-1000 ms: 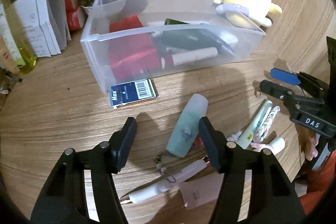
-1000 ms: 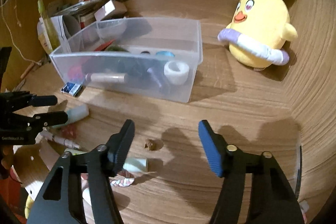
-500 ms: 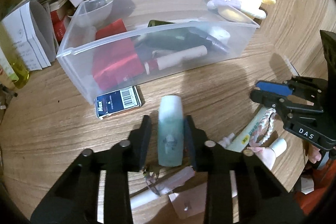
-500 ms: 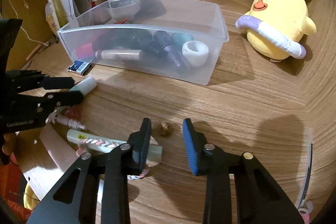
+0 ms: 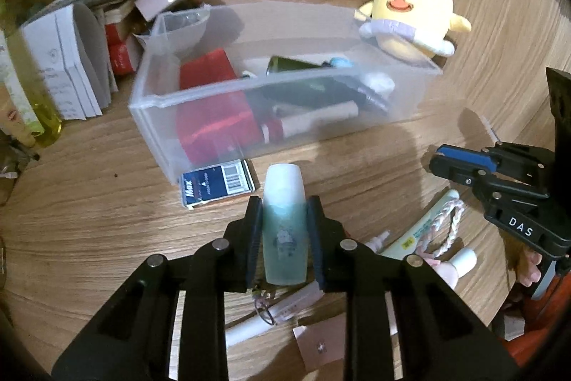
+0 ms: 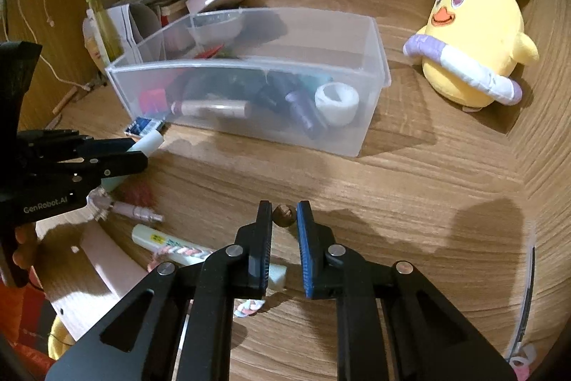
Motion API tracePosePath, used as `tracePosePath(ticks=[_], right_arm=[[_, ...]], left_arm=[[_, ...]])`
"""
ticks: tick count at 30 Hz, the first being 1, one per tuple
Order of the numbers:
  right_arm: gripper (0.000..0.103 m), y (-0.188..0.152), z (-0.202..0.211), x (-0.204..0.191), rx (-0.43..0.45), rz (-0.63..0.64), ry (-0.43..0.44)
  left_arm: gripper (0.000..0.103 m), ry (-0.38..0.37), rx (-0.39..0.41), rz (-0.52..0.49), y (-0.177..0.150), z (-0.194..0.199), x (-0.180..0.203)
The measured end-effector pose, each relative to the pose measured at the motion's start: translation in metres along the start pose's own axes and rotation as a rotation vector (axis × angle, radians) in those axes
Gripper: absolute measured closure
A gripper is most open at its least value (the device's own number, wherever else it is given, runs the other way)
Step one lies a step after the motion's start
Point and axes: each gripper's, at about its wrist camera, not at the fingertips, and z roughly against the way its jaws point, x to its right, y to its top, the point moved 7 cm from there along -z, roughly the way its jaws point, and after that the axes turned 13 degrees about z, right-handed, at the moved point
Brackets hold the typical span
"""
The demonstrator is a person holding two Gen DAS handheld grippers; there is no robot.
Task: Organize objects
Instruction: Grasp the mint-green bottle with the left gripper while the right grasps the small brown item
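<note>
My 2 grippers have just closed, the left gripper (image 5: pixel 284 231) clamped on the teal bottle (image 5: pixel 284 224), the right gripper (image 6: pixel 284 215) pinching the small brown nut (image 6: pixel 284 215), both ready for the clear bin (image 5: pixel 200 102).

My right tool (image 5: pixel 464 163) is showing "DAS". My left tool (image 6: pixel 117 154) is reading "GenRobot.AI". The blue box (image 5: pixel 217 184) is showing "Max".

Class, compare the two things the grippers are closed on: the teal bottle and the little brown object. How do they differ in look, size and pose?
The teal bottle is long, translucent and white-capped; the small brown object is round and dark. The bottle fills the left gripper along its fingers, cap poking out past the tips; the brown object sits only at the tips of the right gripper. Both are pinched above the wooden table.
</note>
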Motion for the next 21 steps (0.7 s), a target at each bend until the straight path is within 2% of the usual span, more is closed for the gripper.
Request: tracePosePath(ticks=[21], right_arm=[[0.09, 0.063, 0.049, -0.01, 0.2, 0.065, -0.025]], left_arm=[[0.078, -0.041, 0.212, 0.02, 0.042, 0.063, 0.017]])
